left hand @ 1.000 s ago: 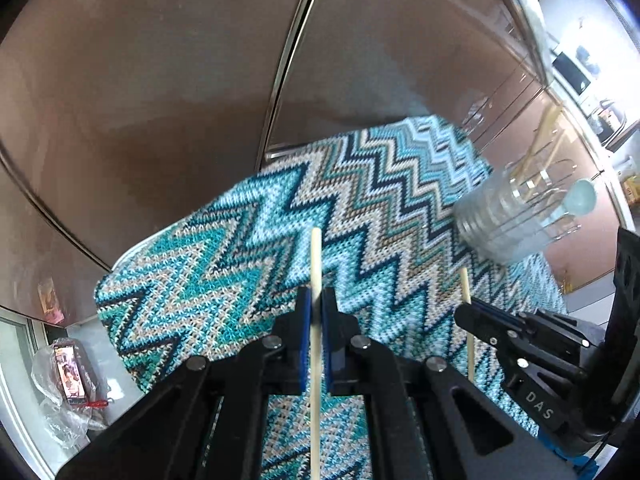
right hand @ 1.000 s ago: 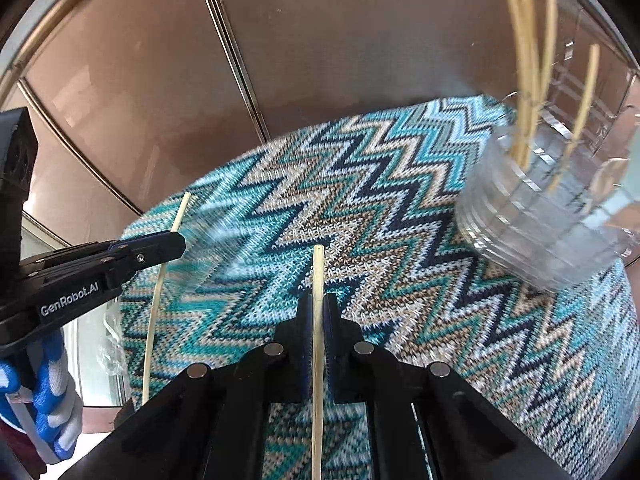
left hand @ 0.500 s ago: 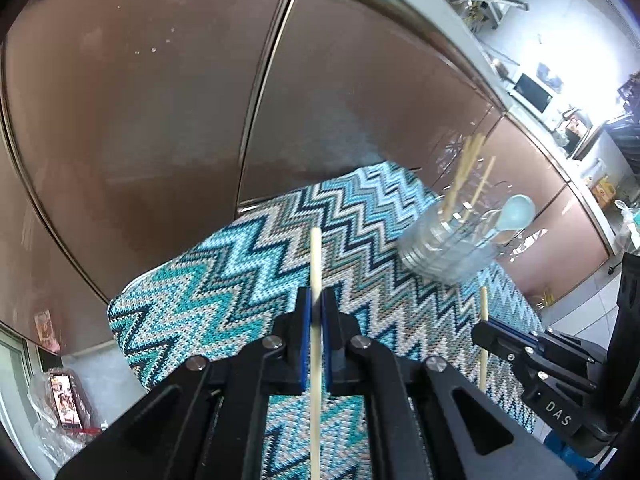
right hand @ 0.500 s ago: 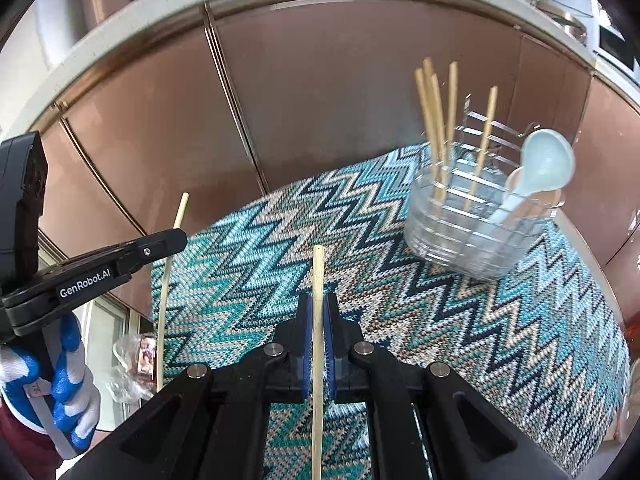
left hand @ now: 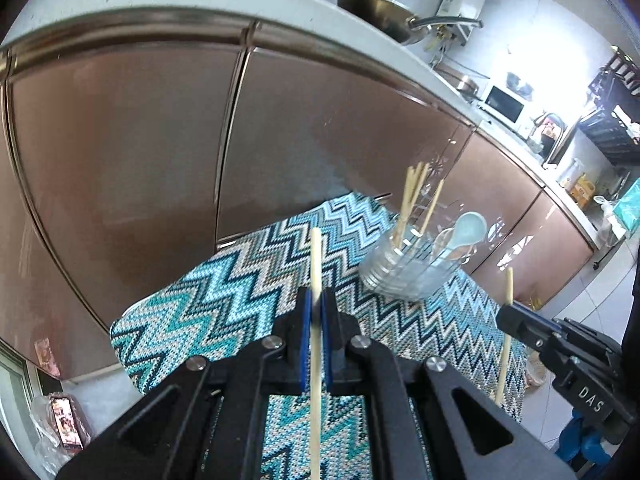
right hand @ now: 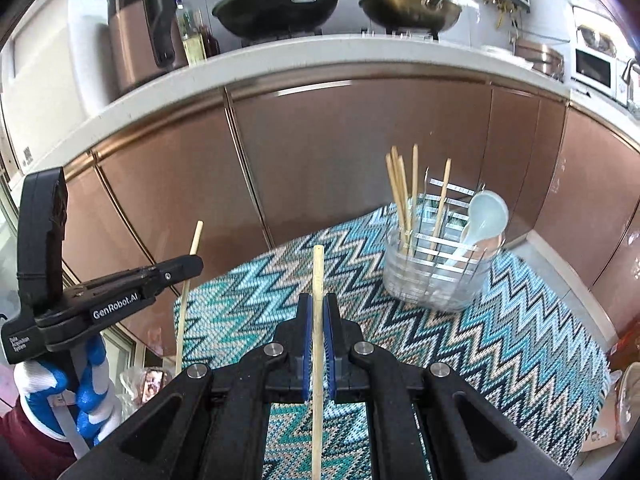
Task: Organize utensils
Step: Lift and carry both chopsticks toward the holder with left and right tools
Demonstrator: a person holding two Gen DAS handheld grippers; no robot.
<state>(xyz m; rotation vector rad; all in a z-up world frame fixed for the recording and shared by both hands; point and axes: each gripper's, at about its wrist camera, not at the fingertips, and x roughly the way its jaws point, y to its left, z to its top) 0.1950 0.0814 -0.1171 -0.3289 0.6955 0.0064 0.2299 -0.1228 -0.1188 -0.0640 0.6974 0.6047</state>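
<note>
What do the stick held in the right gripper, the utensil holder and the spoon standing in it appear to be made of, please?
Stick: probably bamboo or wood, pale tan and matte. Utensil holder: likely clear plastic or acrylic, see-through with ribbed, glinting walls. Spoon: pale blue, smooth and glossy, so ceramic or melamine; the look alone cannot settle which.

Teal zigzag mat (right hand: 460,332), pale-blue spoon (right hand: 486,216)

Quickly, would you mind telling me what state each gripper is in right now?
Left gripper: closed on a pale wooden chopstick.
Right gripper: closed on another pale wooden chopstick.
</note>
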